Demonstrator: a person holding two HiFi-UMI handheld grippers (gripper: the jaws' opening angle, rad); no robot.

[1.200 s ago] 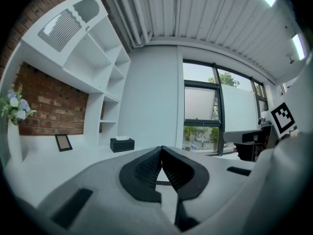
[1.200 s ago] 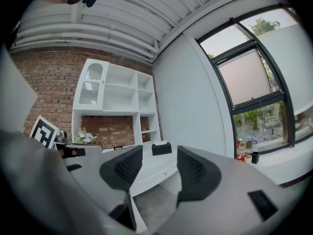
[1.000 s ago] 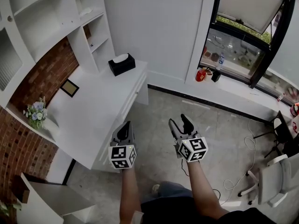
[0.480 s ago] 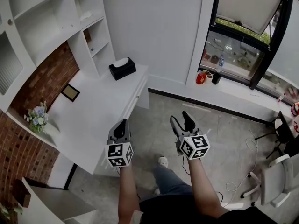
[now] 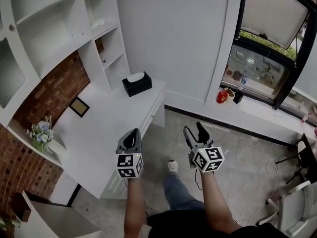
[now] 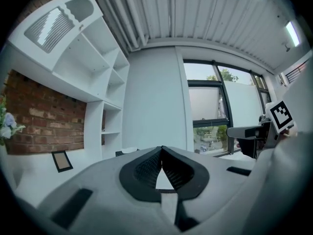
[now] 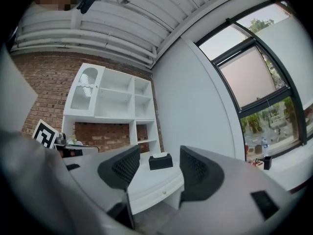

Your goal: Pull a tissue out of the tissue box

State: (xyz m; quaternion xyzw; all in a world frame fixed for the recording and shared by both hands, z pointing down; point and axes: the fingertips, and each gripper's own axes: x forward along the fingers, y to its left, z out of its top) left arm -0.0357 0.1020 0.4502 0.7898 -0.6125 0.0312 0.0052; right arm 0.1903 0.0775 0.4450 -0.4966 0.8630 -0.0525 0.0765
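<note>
So far: nothing of the task is done; the tissue box stands untouched, and a white tissue sticks up from its top.
What is left: everything, as I judge it: go to the box, take the tissue, pull it out.
Place of the box: on the far end of the desk, just beside the shelves, at about 11 o'clock from my two grippers and well apart from both.
Left gripper: my fingers are together and the pads meet at the tips. Nothing is between them and they touch nothing. It hangs over the near edge of the desk.
Right gripper: my fingers are wide apart, they hold nothing and touch nothing. It hangs over the floor, at 3 o'clock from the left gripper.
Aim: in the right gripper view the box shows at 12 o'clock in the gap between my fingers, but far behind them. I think this gripper is the one ready for the tissue.
Risk: the box may lift together with the tissue, I suppose.
</note>
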